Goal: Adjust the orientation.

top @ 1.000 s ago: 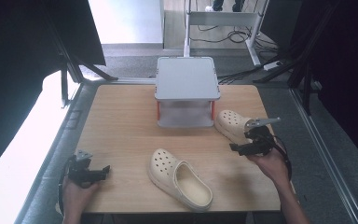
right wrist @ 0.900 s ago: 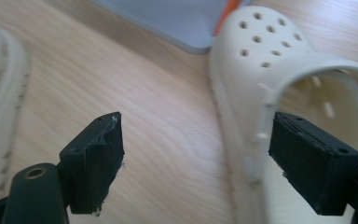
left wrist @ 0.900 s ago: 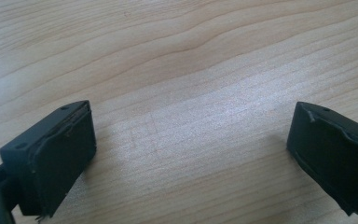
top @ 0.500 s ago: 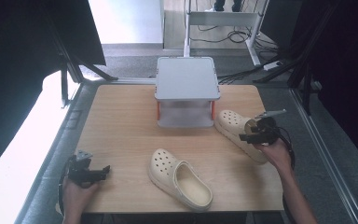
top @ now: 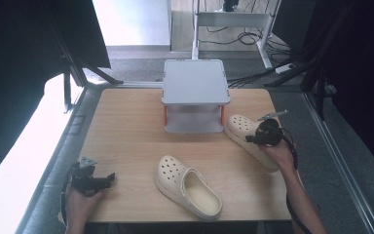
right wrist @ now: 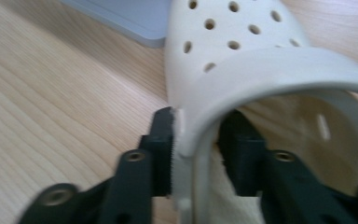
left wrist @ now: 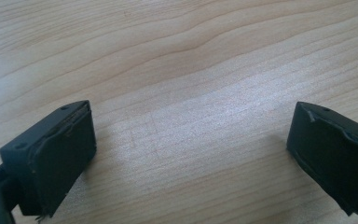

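Resting low at the near left corner of the pale wood-grain table (top: 126, 126), the black left gripper (top: 108, 176) sits in the person's left hand (top: 78, 204), its two blunt rubber-faced jaws spread wide apart over bare tabletop, with nothing between them in the left gripper view. The grain there runs in long wavy bands under a soft sheen.

Just right of it, toward the near middle of the table, lies a cream foam clog with a perforated rounded toe (top: 187, 185), open side up, its smooth hollow footbed showing nothing inside. Its toe points away and to the left.

Farther back on the right, the person's right hand (top: 282, 156) holds the black right gripper (top: 251, 140) at a second cream perforated clog (top: 241, 129), which lies with its toe beside the stand. In the right gripper view the jaws are closed on the clog's side wall at the rim of its opening: the toothed left jaw presses the outside and the other jaw sits inside the shoe. The clog's surface is matte and smooth, pierced by round holes, with a broad strap arching over the opening.

Beyond both shoes, at the far middle of the table, stands a grey plastic two-tier rack with a flat square top and orange legs (top: 195, 80). Its lower shelf looks bare.
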Tool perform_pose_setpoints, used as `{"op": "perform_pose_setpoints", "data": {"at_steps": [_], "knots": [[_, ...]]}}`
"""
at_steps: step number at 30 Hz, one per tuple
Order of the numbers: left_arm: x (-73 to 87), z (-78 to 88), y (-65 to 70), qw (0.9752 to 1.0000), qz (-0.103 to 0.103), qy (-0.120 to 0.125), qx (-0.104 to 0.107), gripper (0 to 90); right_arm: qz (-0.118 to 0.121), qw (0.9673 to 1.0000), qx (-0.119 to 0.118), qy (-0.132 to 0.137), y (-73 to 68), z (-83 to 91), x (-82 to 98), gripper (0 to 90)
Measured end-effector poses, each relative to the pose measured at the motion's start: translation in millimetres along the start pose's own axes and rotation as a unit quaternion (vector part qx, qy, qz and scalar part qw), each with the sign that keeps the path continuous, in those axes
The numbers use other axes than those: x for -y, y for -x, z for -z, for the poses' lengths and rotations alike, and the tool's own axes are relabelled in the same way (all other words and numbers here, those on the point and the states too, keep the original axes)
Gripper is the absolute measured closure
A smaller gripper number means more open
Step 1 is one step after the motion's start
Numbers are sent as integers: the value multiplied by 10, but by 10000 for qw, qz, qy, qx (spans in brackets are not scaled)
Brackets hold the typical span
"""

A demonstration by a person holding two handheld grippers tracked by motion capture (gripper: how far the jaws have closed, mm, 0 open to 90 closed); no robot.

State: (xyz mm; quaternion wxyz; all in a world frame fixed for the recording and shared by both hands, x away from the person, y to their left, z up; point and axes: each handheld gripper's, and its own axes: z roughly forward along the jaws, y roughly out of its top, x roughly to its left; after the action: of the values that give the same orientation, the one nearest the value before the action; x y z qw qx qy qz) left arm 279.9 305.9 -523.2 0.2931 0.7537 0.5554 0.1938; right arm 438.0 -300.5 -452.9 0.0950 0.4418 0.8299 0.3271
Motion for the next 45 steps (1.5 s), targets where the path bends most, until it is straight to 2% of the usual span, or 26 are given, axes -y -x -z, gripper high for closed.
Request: {"op": "perform_pose_setpoints", "data": {"at_steps": [1, 5, 11, 12, 13, 14, 15, 17, 18, 20, 21, 22, 25, 26, 28, 29, 30, 32, 33, 39, 40, 45], "knots": [[0, -1, 0, 10000, 1, 6, 2, 9, -37, 10000, -49, 38, -12, 0, 0, 763], [0, 0, 0, 10000, -1, 0, 0, 9, -66, 9999, 152, 42, -64, 34, 12, 770], [0, -1, 0, 10000, 0, 5, 1, 9, -219, 9997, 49, 130, -98, 205, 62, 770], [0, -1, 0, 10000, 0, 6, 1, 9, -199, 9997, 49, 133, -127, 246, 73, 771], [1, -1, 0, 10000, 0, 6, 0, 9, -86, 9998, 151, 109, -198, 328, 91, 771], [1, -1, 0, 10000, 0, 6, 0, 9, -86, 9998, 151, 109, -198, 328, 91, 771], [1, -1, 0, 10000, 0, 6, 1, 9, 7, 9998, 180, 124, -272, 410, 104, 771], [0, -1, 0, 10000, 2, 5, 0, 9, 7, 9998, 167, 136, -312, 452, 108, 771], [0, -1, 3, 10000, 7, 8, -3, 9, 60, 9997, 112, 188, -393, 528, 111, 771], [-1, -1, 4, 10000, 6, 3, -11, 9, 80, 9997, 74, 202, -438, 561, 110, 771], [0, -2, 4, 10000, 8, 9, -3, 9, 169, 9996, 23, 224, -540, 611, 105, 771], [0, -2, 4, 10000, 8, 9, -3, 9, 169, 9996, 23, 224, -540, 611, 105, 771], [-1, -2, 7, 10000, 8, 9, -1, 9, 306, 9992, -75, 238, -693, 646, 87, 771], [0, -3, 9, 10000, 15, 9, -1, 10, 366, 9989, -161, 236, -798, 643, 74, 770], [-1, -3, 8, 10000, 10, 10, -2, 10, 408, 9987, -190, 236, -850, 636, 68, 771], [0, -3, 10, 10000, 16, 9, 0, 10, 495, 9981, -276, 229, -957, 606, 53, 771], [-1, -2, 11, 10000, 15, 4, -10, 10, 495, 9981, -276, 229, -957, 606, 53, 771], [-1, -2, 11, 10000, 16, 4, -9, 9, 651, 9969, -408, 166, -1111, 532, 18, 770], [-1, -2, 11, 10000, 17, 6, -10, 9, 651, 9969, -408, 166, -1111, 532, 18, 770], [-1, -3, 12, 10000, 18, 9, -9, 10, 945, 9934, -645, 30, -1463, 268, -93, 770], [-1, -3, 12, 10000, 18, 9, -9, 10, 945, 9934, -645, 30, -1463, 268, -93, 770], [-1, -3, 11, 10000, 10, 9, -5, 9, 1097, 9911, -751, -77, -1691, 34, -159, 770]]}}
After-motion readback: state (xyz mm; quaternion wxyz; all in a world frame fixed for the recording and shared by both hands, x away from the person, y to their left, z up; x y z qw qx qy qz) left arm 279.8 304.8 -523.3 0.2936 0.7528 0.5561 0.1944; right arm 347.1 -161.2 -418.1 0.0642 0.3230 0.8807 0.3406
